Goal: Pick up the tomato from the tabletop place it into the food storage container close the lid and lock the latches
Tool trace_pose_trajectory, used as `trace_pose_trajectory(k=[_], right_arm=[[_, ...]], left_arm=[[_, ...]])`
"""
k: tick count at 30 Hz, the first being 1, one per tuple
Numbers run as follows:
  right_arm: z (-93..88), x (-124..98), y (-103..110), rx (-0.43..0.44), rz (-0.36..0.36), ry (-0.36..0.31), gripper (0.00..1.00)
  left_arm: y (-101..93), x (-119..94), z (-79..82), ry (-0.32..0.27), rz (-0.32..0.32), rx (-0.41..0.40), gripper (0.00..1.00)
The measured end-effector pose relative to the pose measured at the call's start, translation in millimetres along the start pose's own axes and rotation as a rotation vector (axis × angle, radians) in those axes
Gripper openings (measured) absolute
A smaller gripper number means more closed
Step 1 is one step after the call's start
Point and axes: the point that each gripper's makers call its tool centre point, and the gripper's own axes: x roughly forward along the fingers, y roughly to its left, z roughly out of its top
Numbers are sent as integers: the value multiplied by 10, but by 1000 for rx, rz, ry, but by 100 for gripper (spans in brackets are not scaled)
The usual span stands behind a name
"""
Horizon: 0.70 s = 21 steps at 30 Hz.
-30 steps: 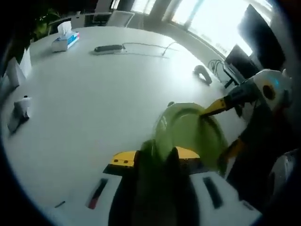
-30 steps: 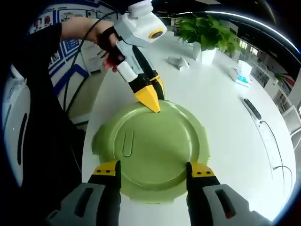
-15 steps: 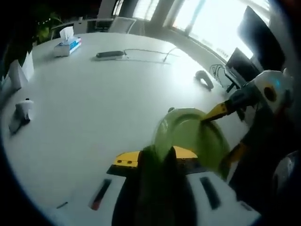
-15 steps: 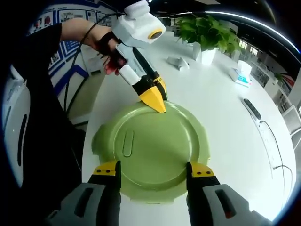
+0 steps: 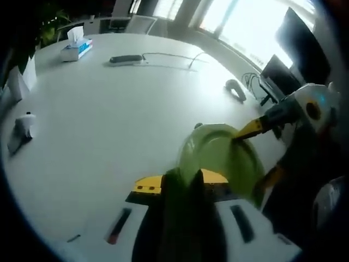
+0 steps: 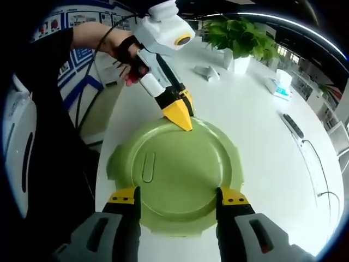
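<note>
Left gripper [image 6: 179, 119]: seen in the right gripper view reaching in from the table's near-left edge, held in a person's hand [image 6: 126, 53]. Its yellow tips were pinched together and pressed on the far rim of the lid; nothing lay between them. In the left gripper view a green, blurred latch tab [image 5: 182, 188] sat right at its own jaws.

Lid [image 6: 177, 172]: round, pale green, seated flat on the food storage container [image 5: 221, 155], which stood at the edge of the white table [image 6: 262, 125] nearest the person. A slim oval tab showed on its top, left of centre. A latch flap [image 6: 115, 162] stuck outward on the left side, apparently not yet folded down.

Tomato: hidden, judged to be inside the container under the lid.

Right gripper [image 6: 177, 199]: jaws spread wide, straddling the near rim of the lid, grasping nothing.

Farther items: potted plant [image 6: 240, 35], tissue box [image 6: 281, 87], power strip [image 6: 292, 125] along the far side.

Step in hand, as judged: lid on, latches being locked. Next move would call for pressing each remaining flap down against the container wall while the other gripper steadies the lid.
</note>
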Motion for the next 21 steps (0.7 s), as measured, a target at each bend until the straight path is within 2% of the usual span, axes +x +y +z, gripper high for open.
trace_pose_trajectory(k=[8, 14, 18, 21], right_arm=[[-8, -5, -2, 1, -1, 2, 50], [-6, -4, 0, 7, -3, 0, 50], [3, -3, 2, 7, -1, -11, 50], [20, 6, 3, 6, -1, -11, 50]], left_arm=[[3, 10, -4, 3, -33, -33, 11], [-90, 6, 14, -4, -33, -43, 12], [-76, -3, 17, 34, -7, -58, 14], [-68, -32, -32, 88, 15, -85, 16]])
